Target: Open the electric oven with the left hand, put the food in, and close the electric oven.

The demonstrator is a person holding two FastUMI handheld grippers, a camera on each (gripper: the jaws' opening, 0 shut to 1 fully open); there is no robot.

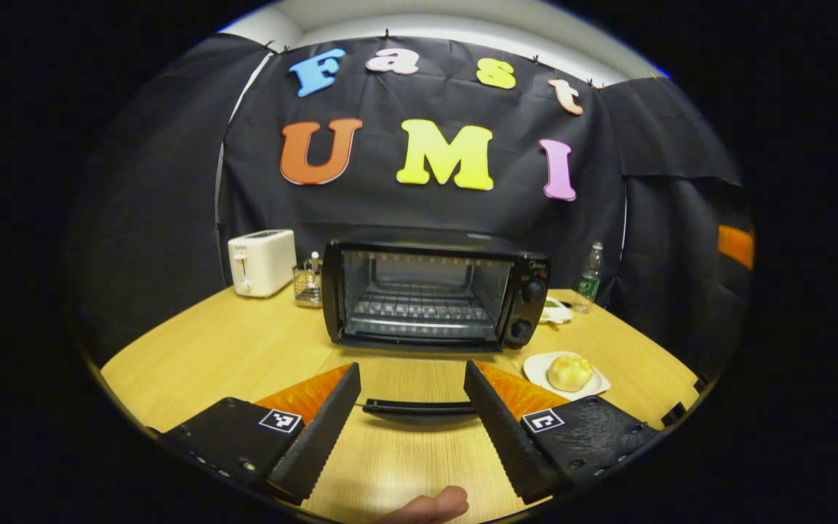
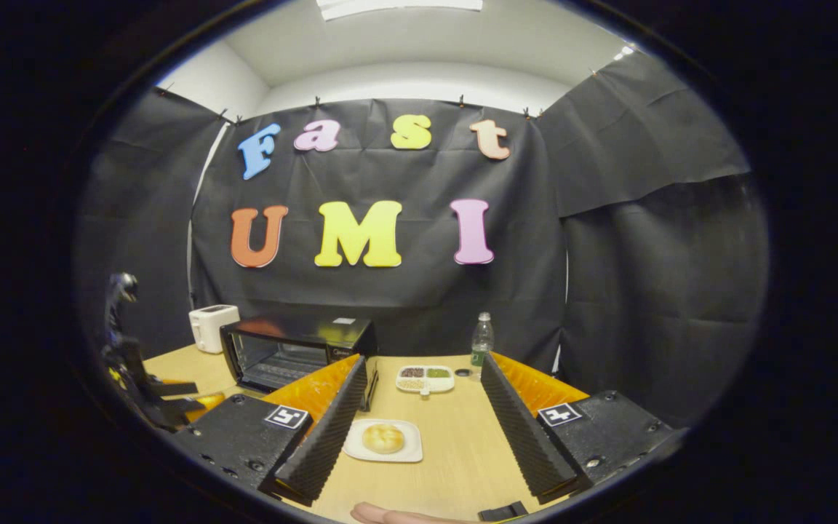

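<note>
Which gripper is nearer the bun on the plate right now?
Right. The right gripper hangs open directly before the bun, which lies between its fingers. The left gripper sits before the open oven, with the bun off to its right.

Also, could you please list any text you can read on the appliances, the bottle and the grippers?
Oven: a small brand mark above the knobs, too blurred to read.
Toaster: a tiny mark, too small to read.
Bottle: label unreadable.
Left gripper, right gripper: square coded tags, no words.
</note>
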